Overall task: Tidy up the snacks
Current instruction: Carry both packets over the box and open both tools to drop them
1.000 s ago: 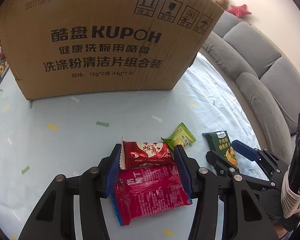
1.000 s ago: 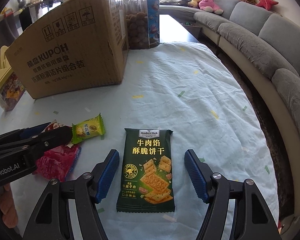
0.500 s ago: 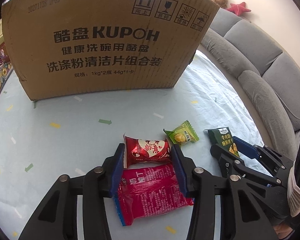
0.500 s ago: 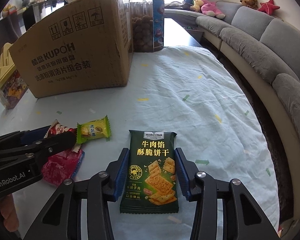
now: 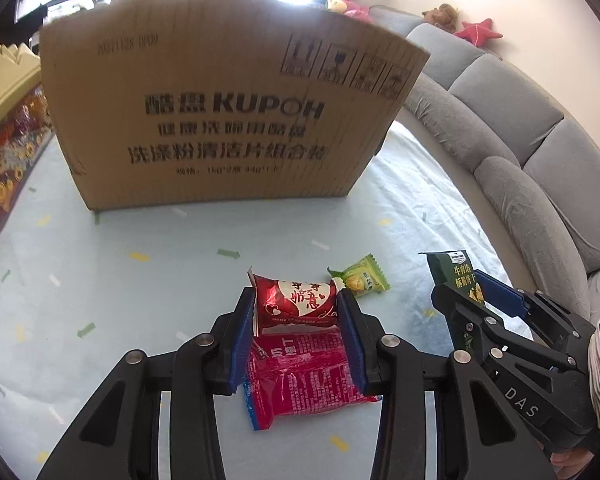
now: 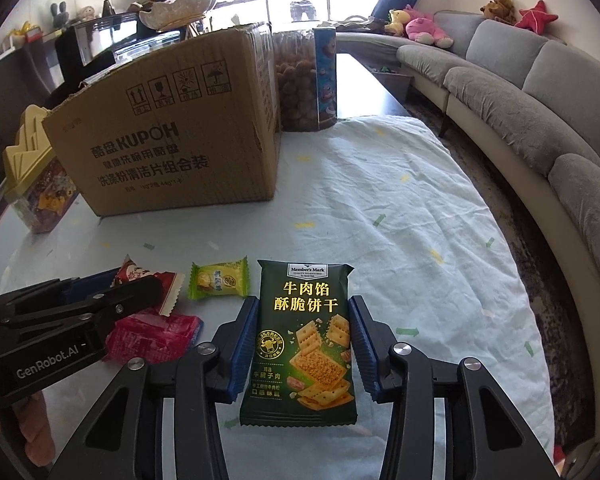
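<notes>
My left gripper (image 5: 296, 312) clamps the red snack (image 5: 296, 304), my right gripper (image 6: 303, 336) the green cracker pack (image 6: 304, 336); both jaws have just been closing, over the pale tablecloth (image 6: 400, 208) near its sofa-side (image 6: 540, 92) edge.

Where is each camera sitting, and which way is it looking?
Left wrist: rides the left gripper, looks down at the red heart packet it pinches; right gripper shows alongside.
Right wrist: rides the right gripper, looks down at the green cracker pack it grips; left gripper shows.
Both share the cardboard box, yellow-green candy and sofa.
</notes>
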`<state>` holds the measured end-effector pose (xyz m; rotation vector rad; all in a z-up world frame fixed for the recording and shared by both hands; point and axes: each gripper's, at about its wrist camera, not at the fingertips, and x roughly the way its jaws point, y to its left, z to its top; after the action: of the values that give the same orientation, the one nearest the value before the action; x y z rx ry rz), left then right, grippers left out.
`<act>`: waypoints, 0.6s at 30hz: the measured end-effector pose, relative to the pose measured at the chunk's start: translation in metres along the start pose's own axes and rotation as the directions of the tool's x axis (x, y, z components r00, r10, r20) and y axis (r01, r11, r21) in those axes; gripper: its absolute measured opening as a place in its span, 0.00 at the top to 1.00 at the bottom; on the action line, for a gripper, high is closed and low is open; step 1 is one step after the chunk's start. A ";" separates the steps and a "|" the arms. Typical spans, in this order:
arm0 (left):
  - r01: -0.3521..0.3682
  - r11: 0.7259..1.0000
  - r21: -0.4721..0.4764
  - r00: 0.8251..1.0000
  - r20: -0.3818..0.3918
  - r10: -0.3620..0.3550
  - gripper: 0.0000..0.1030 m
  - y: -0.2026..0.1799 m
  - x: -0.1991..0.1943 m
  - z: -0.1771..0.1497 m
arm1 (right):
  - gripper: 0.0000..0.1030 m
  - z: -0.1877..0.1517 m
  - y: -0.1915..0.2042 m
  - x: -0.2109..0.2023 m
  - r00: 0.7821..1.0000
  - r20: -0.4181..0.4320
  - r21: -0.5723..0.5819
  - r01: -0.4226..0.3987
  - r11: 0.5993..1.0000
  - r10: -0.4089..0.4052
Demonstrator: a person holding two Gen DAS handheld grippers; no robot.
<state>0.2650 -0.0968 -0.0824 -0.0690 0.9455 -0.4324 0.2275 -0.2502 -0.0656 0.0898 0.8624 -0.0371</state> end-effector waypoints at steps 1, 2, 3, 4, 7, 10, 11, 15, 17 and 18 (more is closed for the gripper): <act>-0.002 1.000 0.005 1.000 0.012 0.002 0.61 -0.001 -0.004 0.001 | 0.56 0.001 0.002 -0.003 1.000 0.007 -0.003 -0.005 1.000 0.005; -0.008 1.000 0.010 1.000 0.027 0.007 0.61 -0.002 -0.008 0.002 | 0.56 0.003 0.003 -0.006 1.000 0.014 -0.005 -0.008 1.000 0.008; -0.007 1.000 0.014 0.999 0.036 0.006 0.61 -0.003 -0.012 0.003 | 0.56 0.004 0.004 -0.010 1.000 0.023 -0.006 -0.011 1.000 0.011; -0.012 1.000 0.021 0.999 0.052 0.011 0.61 -0.004 -0.017 0.004 | 0.56 0.006 0.006 -0.012 0.999 0.029 -0.008 -0.014 1.000 0.014; -0.017 0.999 0.029 0.995 0.095 0.014 0.61 -0.004 -0.033 0.008 | 0.56 0.011 0.009 -0.022 0.998 0.051 -0.011 -0.031 0.999 0.031; -0.013 1.000 0.026 0.991 0.132 0.010 0.61 -0.003 -0.048 0.013 | 0.56 0.018 0.014 -0.031 0.996 0.079 -0.019 -0.039 0.999 0.040; -0.015 1.000 0.025 0.989 0.146 0.011 0.61 -0.002 -0.053 0.015 | 0.56 0.021 0.016 -0.034 0.995 0.089 -0.023 -0.044 0.999 0.046; -0.023 0.999 0.025 0.979 0.201 0.017 0.61 0.001 -0.074 0.022 | 0.56 0.032 0.023 -0.049 0.989 0.132 -0.032 -0.066 0.997 0.069; -0.027 0.999 0.023 0.973 0.228 0.022 0.61 0.003 -0.084 0.027 | 0.56 0.038 0.027 -0.055 0.985 0.152 -0.039 -0.073 0.997 0.078; -0.029 0.999 0.022 0.970 0.240 0.023 0.61 0.003 -0.088 0.029 | 0.56 0.041 0.028 -0.058 0.983 0.162 -0.042 -0.077 0.996 0.082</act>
<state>0.2443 -0.0635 0.0013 -0.0840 0.7015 -0.4018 0.2231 -0.2264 0.0070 0.0865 0.6941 0.0454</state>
